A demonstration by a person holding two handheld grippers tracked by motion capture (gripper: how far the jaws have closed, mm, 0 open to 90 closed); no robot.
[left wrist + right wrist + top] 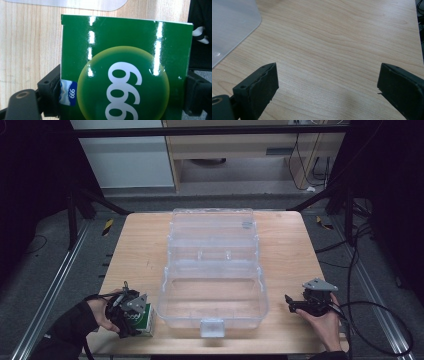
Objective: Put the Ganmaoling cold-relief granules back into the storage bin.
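Observation:
A clear plastic box (212, 302) with its lid swung open backward stands in the middle of the wooden table (290, 245). A green carton (125, 65) printed with white "999" lies at the table's front left, next to the box's left wall. My left gripper (131, 315) is shut on this green carton (142, 320), its jaws pressing both sides. At the front right my right gripper (290, 302) is held over bare wood, open, with nothing between its jaws; a corner of the clear box (232, 27) shows to its left.
The open lid (212, 227) takes up the table's back middle. Black cables (370, 320) trail off the right side. A frame rail and dark floor surround the table, with a cabinet behind.

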